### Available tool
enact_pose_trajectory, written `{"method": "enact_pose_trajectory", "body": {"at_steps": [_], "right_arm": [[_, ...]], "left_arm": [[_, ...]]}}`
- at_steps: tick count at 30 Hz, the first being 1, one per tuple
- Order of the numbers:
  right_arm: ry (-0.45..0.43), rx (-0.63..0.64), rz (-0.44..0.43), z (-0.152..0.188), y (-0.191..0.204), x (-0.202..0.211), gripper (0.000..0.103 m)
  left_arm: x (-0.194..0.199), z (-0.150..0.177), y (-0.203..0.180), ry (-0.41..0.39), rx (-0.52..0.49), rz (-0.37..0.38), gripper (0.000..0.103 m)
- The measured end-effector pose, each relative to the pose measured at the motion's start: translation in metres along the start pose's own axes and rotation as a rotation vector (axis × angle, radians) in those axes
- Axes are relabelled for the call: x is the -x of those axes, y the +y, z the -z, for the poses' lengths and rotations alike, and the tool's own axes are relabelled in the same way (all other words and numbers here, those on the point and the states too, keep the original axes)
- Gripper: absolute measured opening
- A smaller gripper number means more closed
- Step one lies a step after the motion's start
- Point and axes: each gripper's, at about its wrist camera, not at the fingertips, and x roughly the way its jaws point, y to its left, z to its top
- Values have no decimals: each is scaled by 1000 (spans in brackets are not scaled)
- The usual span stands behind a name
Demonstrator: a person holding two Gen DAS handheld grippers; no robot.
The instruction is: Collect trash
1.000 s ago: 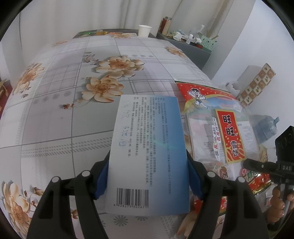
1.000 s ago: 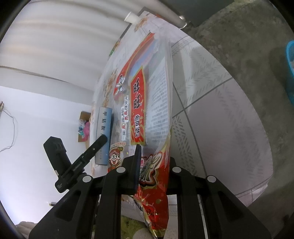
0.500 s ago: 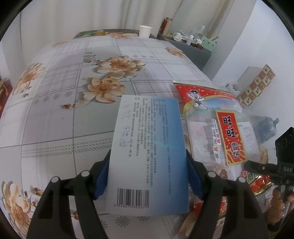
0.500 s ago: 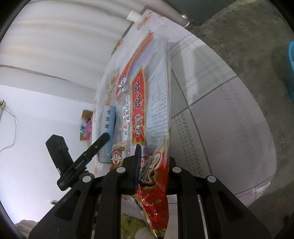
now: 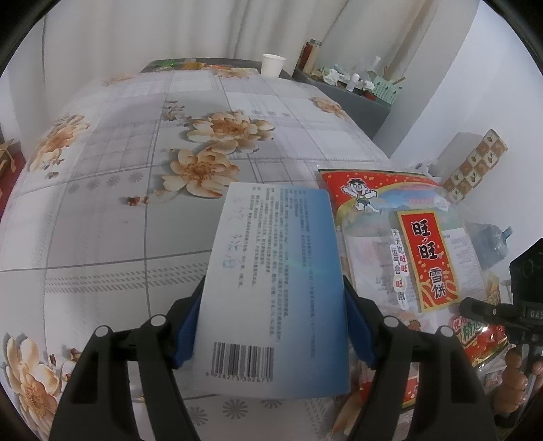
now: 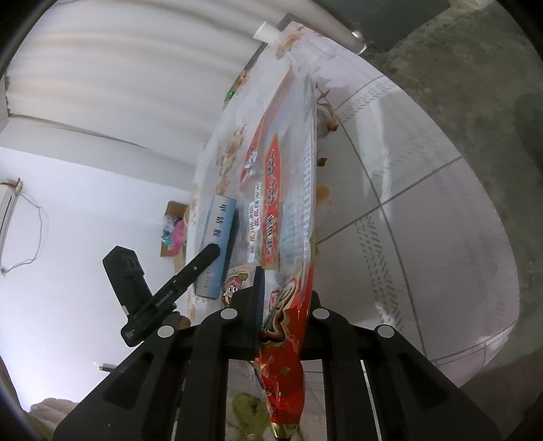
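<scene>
The left gripper (image 5: 271,325) was clamped across a flat blue-and-white box (image 5: 278,288), its blue pads (image 5: 185,330) pressed against the box's two long sides, barcode end nearest the camera. The box was held just above the flowered tablecloth (image 5: 135,237) and hid the cloth directly ahead of the fingers. Seen from the right wrist, the same box (image 6: 219,247) showed edge-on beside the left tool's dark finger (image 6: 190,271).

The right gripper (image 6: 281,305) was pinched on the crinkled lower end of a red snack bag (image 6: 288,210), with the foil bunched between its closed fingers and hanging down past them. The bag stretched away from the fingers along the table edge, and its clear printed panel blocked much of the tabletop behind it. In the left wrist view the bag (image 5: 407,244) lay just to the right of the box, touching or slightly under its edge, and the right tool (image 5: 502,312) with the person's fingers (image 5: 516,376) showed at the bag's near corner.

Farther off, a white paper cup (image 5: 273,65) stood at the far edge of the table. Beyond it to the right a grey side table (image 5: 356,98) carried bottles and a green basket (image 5: 385,90), too small to make out further. A checkered carton (image 5: 475,166) leaned near the white wall, and pale curtains (image 5: 203,30) hung behind the table. To the right of the bag in the right wrist view lay the overhanging cloth (image 6: 424,203) and the concrete floor (image 6: 492,68).
</scene>
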Motion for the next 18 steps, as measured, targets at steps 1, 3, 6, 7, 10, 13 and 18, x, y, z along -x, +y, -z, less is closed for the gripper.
{"method": "enact_pose_trajectory", "body": {"at_steps": [1, 3, 6, 7, 10, 13, 18], "right_arm": [[0, -1, -6, 0, -1, 0, 10], [-2, 1, -6, 1, -2, -1, 10], [-5, 6, -9, 1, 0, -1, 10], [-6, 9, -10, 1, 0, -1, 10], [-10, 16, -13, 1, 2, 1, 10], [-13, 25, -17, 1, 3, 3, 10], [-16, 38, -23, 1, 3, 8, 10]], "left_arm": [[1, 0, 0, -2, 2, 0, 70], [2, -1, 1, -6, 5, 0, 70], [4, 1, 2, -11, 11, 1, 70], [5, 1, 2, -13, 13, 1, 70], [6, 0, 3, -15, 16, 0, 70], [7, 0, 4, -18, 18, 1, 70], [10, -1, 4, -26, 23, 0, 70]]}}
